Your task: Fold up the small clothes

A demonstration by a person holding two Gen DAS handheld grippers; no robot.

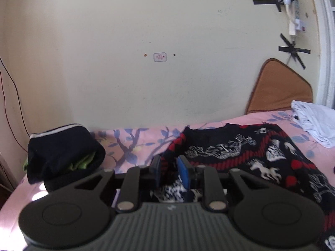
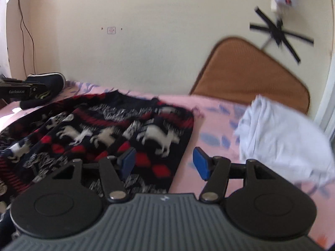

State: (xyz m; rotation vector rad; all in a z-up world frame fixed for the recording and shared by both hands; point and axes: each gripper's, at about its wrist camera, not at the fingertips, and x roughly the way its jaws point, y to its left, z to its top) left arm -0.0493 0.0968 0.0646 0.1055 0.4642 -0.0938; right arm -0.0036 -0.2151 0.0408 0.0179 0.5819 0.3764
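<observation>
A black, red and white patterned sweater (image 2: 117, 129) lies spread across a bed (image 1: 146, 138) with a pink, leaf-printed sheet.

The left gripper (image 1: 169, 168) sits low at the sweater's near left edge. Its blue fingers (image 1: 182, 170) stand narrow, with knit fabric between them; whether they pinch it or just straddle it I cannot tell.

The right gripper (image 2: 164, 163) hovers over the sweater's right edge, fingers wide apart and holding nothing.

This looks like the end of one fold, with the cloth laid down and being let go. The next move likely calls for a fresh grip on an edge or hem to fold again.

A folded dark garment (image 1: 62, 152) sits at far left and a white bundle (image 2: 282, 138) at far right. The right view is blurred, and the sweater's near part is hidden behind both grippers.
</observation>
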